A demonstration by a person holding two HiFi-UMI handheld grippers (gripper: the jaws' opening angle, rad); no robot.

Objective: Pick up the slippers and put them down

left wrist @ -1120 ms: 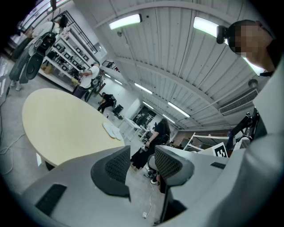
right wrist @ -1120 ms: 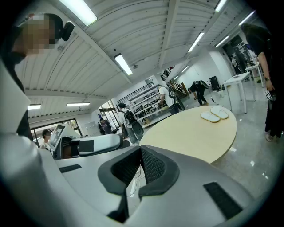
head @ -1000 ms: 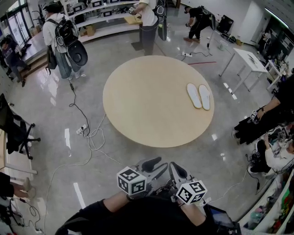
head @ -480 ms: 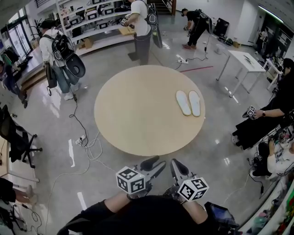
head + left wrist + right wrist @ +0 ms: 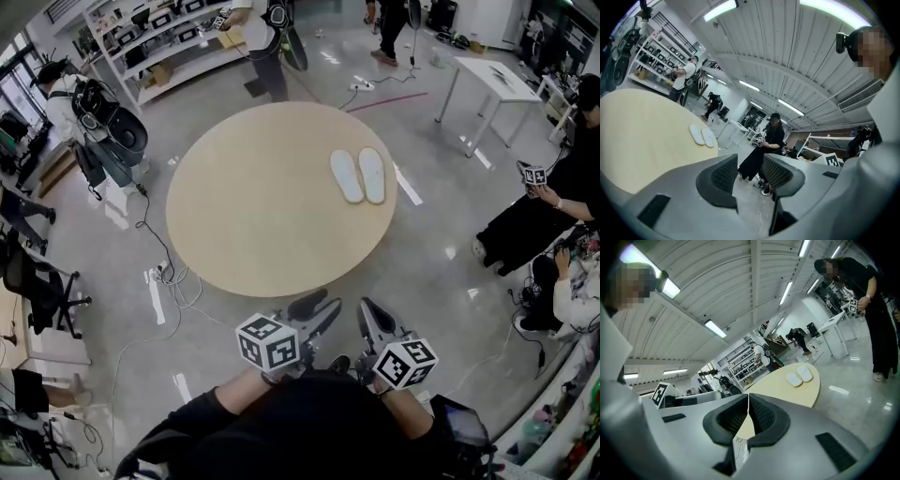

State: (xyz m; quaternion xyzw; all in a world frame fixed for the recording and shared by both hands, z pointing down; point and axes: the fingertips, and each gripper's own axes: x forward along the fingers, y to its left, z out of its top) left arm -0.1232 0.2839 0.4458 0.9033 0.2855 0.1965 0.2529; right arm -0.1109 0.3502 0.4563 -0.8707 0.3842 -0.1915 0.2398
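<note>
the slippers (image 5: 359, 175) lie well ahead, long axes pointing away, nearer the clenched, empty right gripper (image 5: 367, 317) than the parted, empty left gripper (image 5: 319, 309).

— What do the slippers (image 5: 347, 176) look like?
— A plain white pair, each a long flat oval.
— How do they lie?
— Flat on the round tan table (image 5: 253, 216), side by side and parallel, just about touching. In the head view they sit on its far right part, near the edge. I cannot tell which end is the toe.
</note>
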